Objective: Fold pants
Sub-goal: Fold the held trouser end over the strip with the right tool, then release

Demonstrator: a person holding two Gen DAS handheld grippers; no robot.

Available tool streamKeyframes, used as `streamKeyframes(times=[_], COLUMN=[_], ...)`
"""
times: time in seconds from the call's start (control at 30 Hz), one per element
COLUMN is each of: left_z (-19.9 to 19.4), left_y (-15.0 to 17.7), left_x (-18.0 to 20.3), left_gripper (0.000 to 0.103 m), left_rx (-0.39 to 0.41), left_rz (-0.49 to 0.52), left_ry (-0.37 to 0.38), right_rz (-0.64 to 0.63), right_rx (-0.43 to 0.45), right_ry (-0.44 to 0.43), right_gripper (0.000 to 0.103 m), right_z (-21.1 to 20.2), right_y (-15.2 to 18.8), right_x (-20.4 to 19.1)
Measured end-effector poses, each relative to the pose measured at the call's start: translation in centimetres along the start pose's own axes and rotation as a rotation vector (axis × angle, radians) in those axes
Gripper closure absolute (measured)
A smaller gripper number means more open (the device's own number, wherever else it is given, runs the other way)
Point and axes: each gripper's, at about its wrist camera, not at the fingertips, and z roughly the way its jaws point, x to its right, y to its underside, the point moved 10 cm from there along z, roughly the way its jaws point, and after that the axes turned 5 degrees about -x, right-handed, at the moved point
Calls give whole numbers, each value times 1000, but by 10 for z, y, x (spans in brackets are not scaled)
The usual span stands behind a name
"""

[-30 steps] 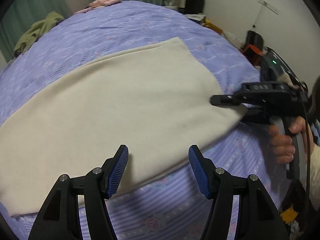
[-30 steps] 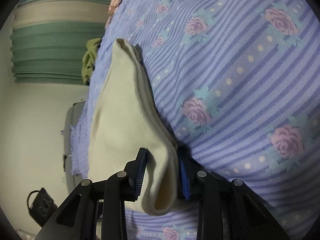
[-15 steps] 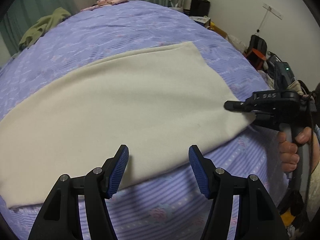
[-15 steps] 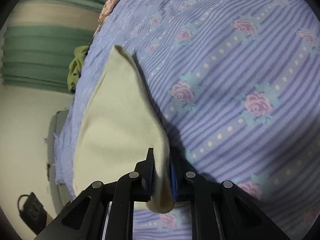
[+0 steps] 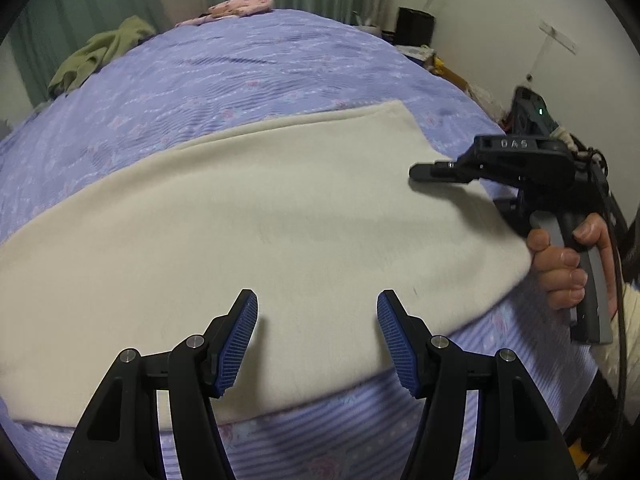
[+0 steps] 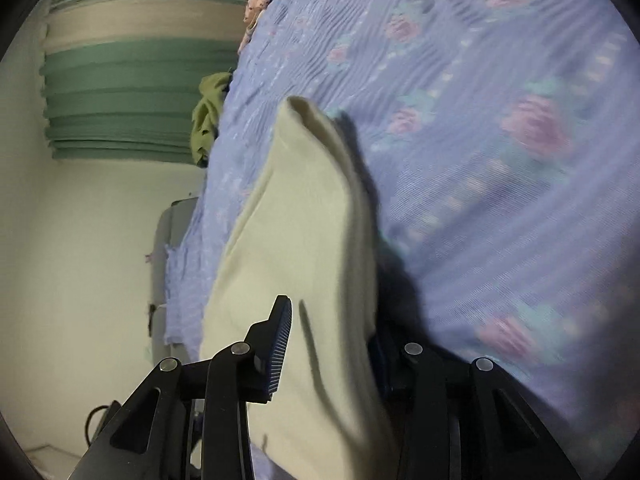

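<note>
The cream pants (image 5: 248, 224) lie flat in a long band across the purple floral bedspread (image 5: 240, 76). My left gripper (image 5: 318, 336) is open and empty, just above the pants' near edge. My right gripper (image 5: 420, 171) reaches over the pants' right end, held by a hand. In the right wrist view the right gripper (image 6: 332, 344) is open, its fingers (image 6: 280, 340) on either side of the pants' end (image 6: 304, 240); the right finger is mostly hidden behind the cloth.
An olive garment (image 5: 100, 56) and a pink garment (image 5: 240, 6) lie at the bed's far side, by green curtains (image 6: 132, 92). A black bin (image 5: 416, 26) and clutter stand along the right wall. The bed's right edge drops off beside the hand.
The right gripper was shut on the pants' end half a second ago and has opened. It has moved in over the cloth. The left gripper has stayed open.
</note>
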Motion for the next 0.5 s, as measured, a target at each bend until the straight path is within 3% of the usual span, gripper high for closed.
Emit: streamKeyframes(times=[0.03, 0.07, 0.1, 0.23, 0.37, 0.5], left_z=[-1, -4, -9, -48, -90, -131], left_y=[0, 0, 1, 6, 12, 17], left_x=[-5, -10, -16, -36, -65, -105], left_gripper=[42, 42, 42, 42, 42, 42], left_rx=[-6, -13, -21, -7, 24, 70], left_rz=[-30, -54, -85, -157, -194, -253], left_ry=[0, -1, -2, -6, -44, -46], right_rz=[19, 23, 19, -19, -200, -333], right_rx=[-6, -2, 15, 92, 143, 155], right_ry=[11, 28, 48, 141, 305, 368], right_gripper=[67, 81, 86, 86, 86, 86], right_z=[3, 1, -6, -32, -47, -42], right_y=[-1, -1, 2, 8, 10, 18], right_x=[0, -1, -1, -37, -110, -184])
